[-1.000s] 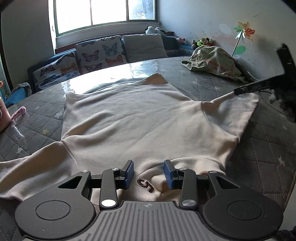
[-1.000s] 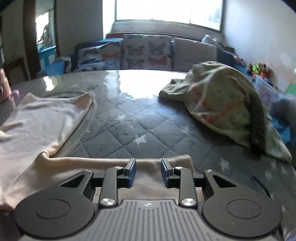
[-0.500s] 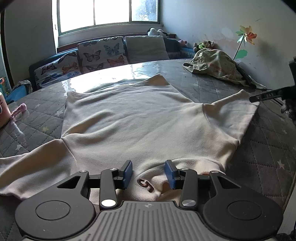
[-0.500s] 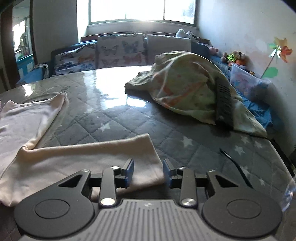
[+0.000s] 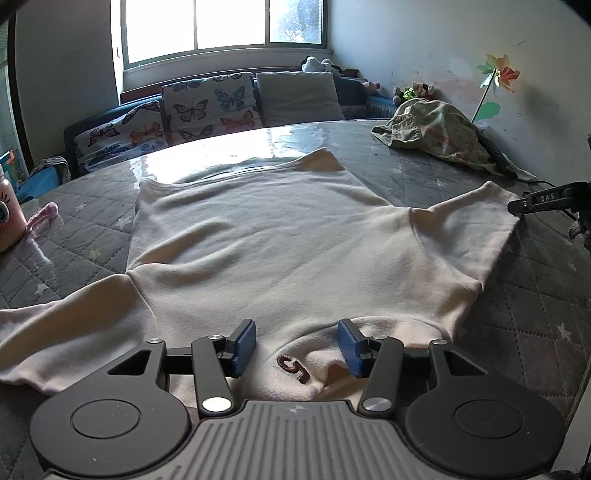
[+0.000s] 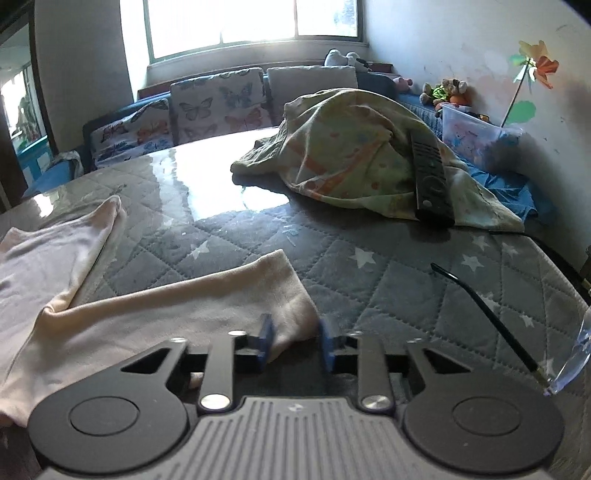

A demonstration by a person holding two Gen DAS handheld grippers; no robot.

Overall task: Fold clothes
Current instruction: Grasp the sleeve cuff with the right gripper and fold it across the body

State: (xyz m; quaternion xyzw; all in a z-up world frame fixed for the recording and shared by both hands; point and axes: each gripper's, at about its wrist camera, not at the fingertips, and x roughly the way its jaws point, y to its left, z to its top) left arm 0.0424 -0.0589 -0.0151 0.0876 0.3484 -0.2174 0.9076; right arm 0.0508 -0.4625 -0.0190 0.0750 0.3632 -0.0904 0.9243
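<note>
Since the earlier frames, the right gripper (image 6: 292,345) has been brought lower and nearer to the sleeve end, and its blue pads have been narrowed around the cuff corner, while the left wrist view is nearly unchanged. The cream shirt (image 5: 280,251) is spread flat on the quilted grey table cover (image 5: 535,314), its hem toward twelve o'clock and its collar at six o'clock. A dark embroidered mark (image 5: 293,368) is seen on the collar. The left gripper (image 5: 297,347) is held just over the collar with its jaws spread wide, one pad on either side of the neckline; nothing is pinched. One sleeve is stretched out toward three o'clock in the left wrist view, the other toward nine o'clock. In the right wrist view the sleeve cuff (image 6: 284,295) lies between the right gripper's pads, which are partly drawn together but not pressed shut; whether the cloth is touched by them cannot be told. In the left wrist view, the right gripper is seen at three o'clock, just beside the cuff. A crumpled patterned cloth (image 6: 354,147) is heaped at one o'clock, well apart from the shirt, and a black remote control (image 6: 430,181) rests on it. A pair of glasses (image 6: 546,350) lies at three o'clock near the table edge. Butterfly-print cushions (image 5: 207,107) are lined up under the window (image 5: 225,26) at twelve o'clock.
</note>
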